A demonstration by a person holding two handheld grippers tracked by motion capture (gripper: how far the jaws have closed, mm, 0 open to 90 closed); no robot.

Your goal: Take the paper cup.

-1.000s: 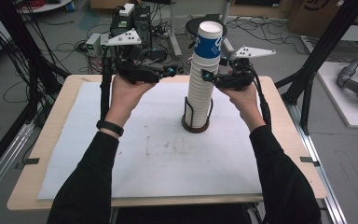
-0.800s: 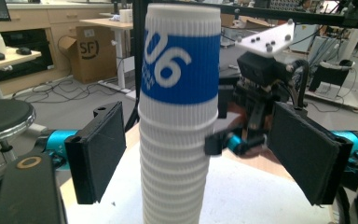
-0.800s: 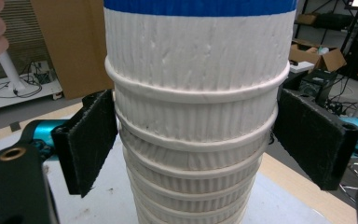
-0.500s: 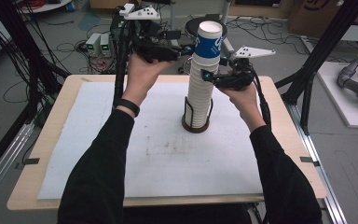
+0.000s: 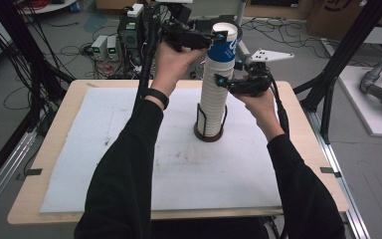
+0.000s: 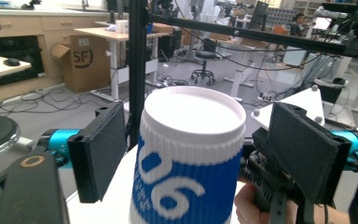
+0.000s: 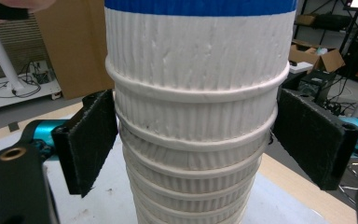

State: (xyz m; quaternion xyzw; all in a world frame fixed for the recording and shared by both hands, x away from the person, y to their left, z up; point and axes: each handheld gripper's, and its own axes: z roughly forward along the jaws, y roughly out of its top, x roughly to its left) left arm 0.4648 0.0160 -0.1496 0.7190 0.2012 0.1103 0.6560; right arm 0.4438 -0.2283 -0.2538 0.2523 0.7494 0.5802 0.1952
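Nearest the camera in the high view, two black-sleeved forearms come up over the worktop [image 5: 54,149], which carries a white mat [image 5: 129,164]. Middle of the mat: one tall stack of white ribbed paper cups [image 5: 213,99], standing upright in a dark wire holder [image 5: 209,130]. About six nested rims can be counted in the right gripper view, though the full number cannot be told. One cup differs, the top cup [image 6: 191,154], blue-banded with white digits reading "06".

The right hand-held gripper [image 5: 222,82] is level, partway up the stack, jaws spread either side of the white cups [image 7: 193,140]; its pads [image 7: 91,140] sit just beside the ribs, touching or not cannot be told. The left hand-held gripper [image 5: 218,36] is raised high, forearm stretched forward, a black band on that wrist. Its jaws stand open around the top cup, a clear gap on each side.

Farther off, a cardboard box [image 6: 86,60] is marked "SF".
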